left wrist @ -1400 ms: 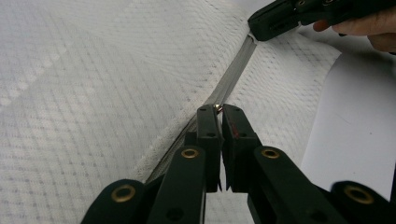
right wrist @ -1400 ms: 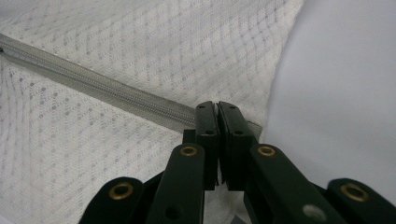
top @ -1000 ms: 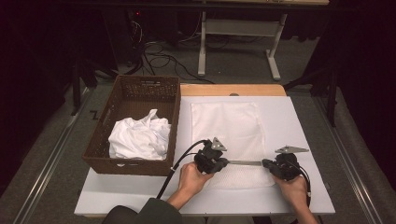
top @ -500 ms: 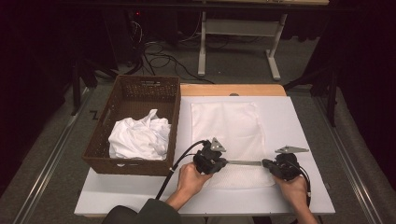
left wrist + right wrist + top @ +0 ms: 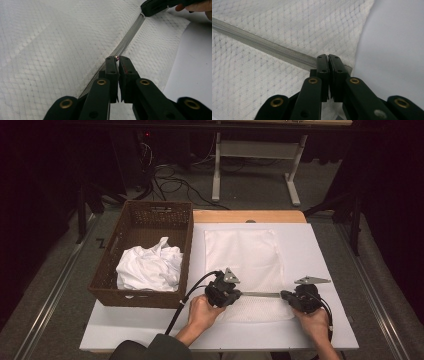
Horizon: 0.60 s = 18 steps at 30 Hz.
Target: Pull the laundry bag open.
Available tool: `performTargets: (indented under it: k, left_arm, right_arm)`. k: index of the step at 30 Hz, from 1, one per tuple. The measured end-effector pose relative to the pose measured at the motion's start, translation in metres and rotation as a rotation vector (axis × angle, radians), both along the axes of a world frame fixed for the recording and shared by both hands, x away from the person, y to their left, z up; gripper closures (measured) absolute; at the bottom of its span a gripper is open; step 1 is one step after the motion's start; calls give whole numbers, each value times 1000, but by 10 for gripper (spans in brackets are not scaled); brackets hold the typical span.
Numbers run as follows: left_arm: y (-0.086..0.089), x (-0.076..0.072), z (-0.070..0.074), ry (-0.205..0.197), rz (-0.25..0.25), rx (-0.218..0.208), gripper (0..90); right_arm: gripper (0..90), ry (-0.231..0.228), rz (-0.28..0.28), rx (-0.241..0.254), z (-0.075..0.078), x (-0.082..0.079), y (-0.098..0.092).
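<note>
- A white mesh bag (image 5: 248, 270) lies flat on the white tabletop (image 5: 320, 250), just right of a brown wicker basket (image 5: 150, 220) that holds a crumpled white cloth (image 5: 149, 267).
- A grey zipper (image 5: 260, 294) runs across the bag near its front edge.
- The left gripper (image 5: 117, 59) has its fingers (image 5: 126, 67) clamped on the small metal zipper pull (image 5: 116, 57).
- The right gripper (image 5: 328, 57) has its fingers pressed together on the zipper's end at the bag's right edge, next to bare tabletop.
</note>
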State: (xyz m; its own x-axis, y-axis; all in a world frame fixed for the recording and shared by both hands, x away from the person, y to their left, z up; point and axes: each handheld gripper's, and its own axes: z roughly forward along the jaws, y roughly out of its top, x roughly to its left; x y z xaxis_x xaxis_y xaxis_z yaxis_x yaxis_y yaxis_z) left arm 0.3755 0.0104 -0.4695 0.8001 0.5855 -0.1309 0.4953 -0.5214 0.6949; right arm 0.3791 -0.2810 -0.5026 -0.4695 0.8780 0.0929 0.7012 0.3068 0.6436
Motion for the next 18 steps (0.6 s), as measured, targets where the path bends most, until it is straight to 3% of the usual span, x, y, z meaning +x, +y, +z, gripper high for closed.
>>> performTargets:
  k: [11, 18]
  left_arm:
    - [5, 0, 1, 6, 10, -19, 860]
    - [7, -1, 1, -1, 11, -11, 861]
  right_arm:
    - [880, -1, 0, 1, 0, 0, 0]
    - [880, -2, -1, -1, 0, 0, 0]
